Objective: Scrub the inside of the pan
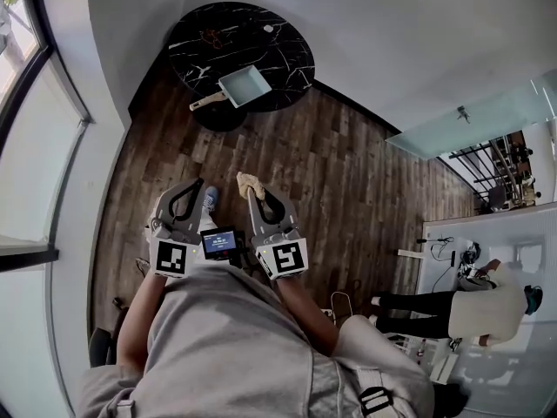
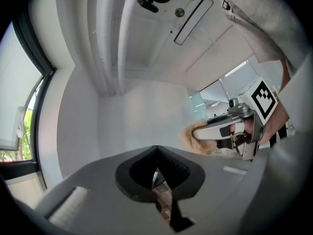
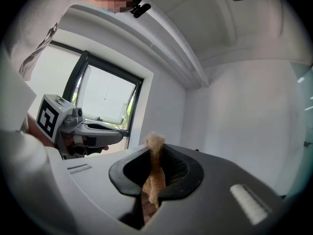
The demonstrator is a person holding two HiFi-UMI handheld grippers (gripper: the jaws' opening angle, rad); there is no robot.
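A pale blue square pan [image 1: 244, 84] with a light handle [image 1: 207, 101] lies on a round black marble table [image 1: 287, 37] far ahead, across the wooden floor. My right gripper [image 1: 249, 187] is shut on a tan scrub cloth [image 1: 249, 181], whose tuft sticks up between the jaws [image 3: 155, 146] in the right gripper view. My left gripper [image 1: 198, 184] is shut with nothing in it; its jaws meet at the tip [image 2: 156, 149]. Both grippers point level, side by side in front of my body, well short of the table. The left gripper view shows the right gripper [image 2: 188, 133] with the cloth [image 2: 195, 140].
A white wall and a window [image 1: 22, 103] run along the left. A person [image 1: 470, 303] stands at a white desk [image 1: 513, 233] at the right. A small screen [image 1: 222, 242] sits between the grippers. A glass partition [image 1: 487, 116] is at the far right.
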